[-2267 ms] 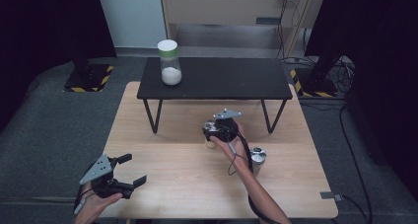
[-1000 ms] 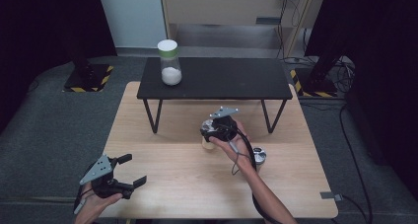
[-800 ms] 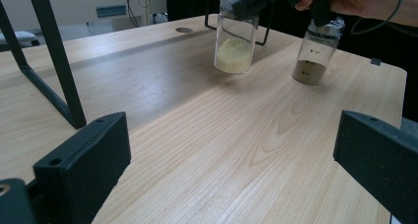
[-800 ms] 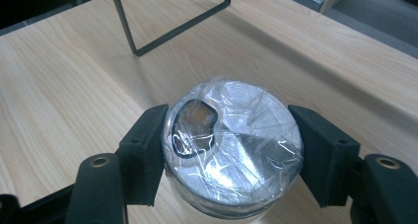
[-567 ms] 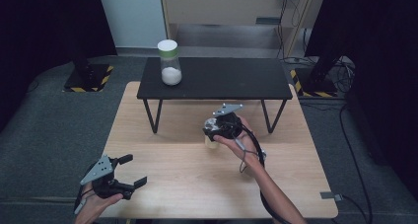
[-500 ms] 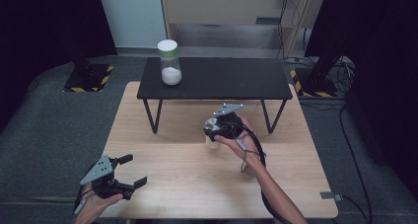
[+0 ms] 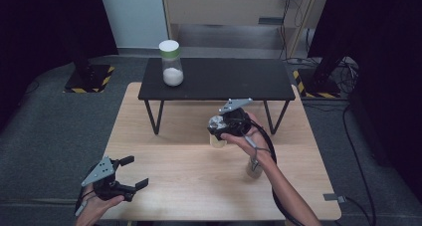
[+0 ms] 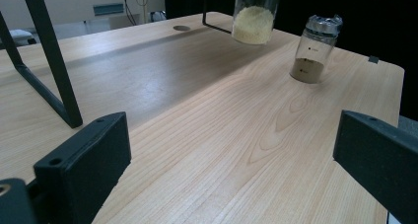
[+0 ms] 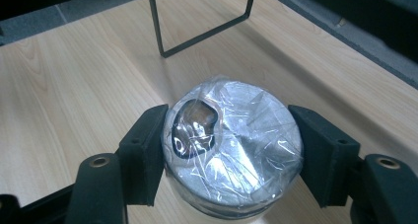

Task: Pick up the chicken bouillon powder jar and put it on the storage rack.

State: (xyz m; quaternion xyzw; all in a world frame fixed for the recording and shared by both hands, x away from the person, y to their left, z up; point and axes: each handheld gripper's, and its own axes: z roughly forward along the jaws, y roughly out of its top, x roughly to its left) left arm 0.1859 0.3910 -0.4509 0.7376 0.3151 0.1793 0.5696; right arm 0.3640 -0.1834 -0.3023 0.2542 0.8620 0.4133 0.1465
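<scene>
The right gripper (image 7: pixel 217 131) has lifted its foil-capped jar (image 9: pixel 231 147) clear of the wooden table (image 7: pixel 174 186), carrying it toward twelve o'clock, nearer the black shelf (image 7: pixel 219 79). With the hand gone from over it, the small shaker (image 7: pixel 254 167) now stands exposed at about five o'clock from the raised jar, partly behind the forearm.

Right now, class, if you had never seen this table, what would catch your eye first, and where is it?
First, the right claw, near the middle of the wooden table, shut on a jar with a shiny foil-wrapped lid; the left gripper view shows the jar clear of the table with pale grains inside. Next, a white-capped jar of white powder on the black shelf behind. The left claw waits open at the near left corner.
</scene>
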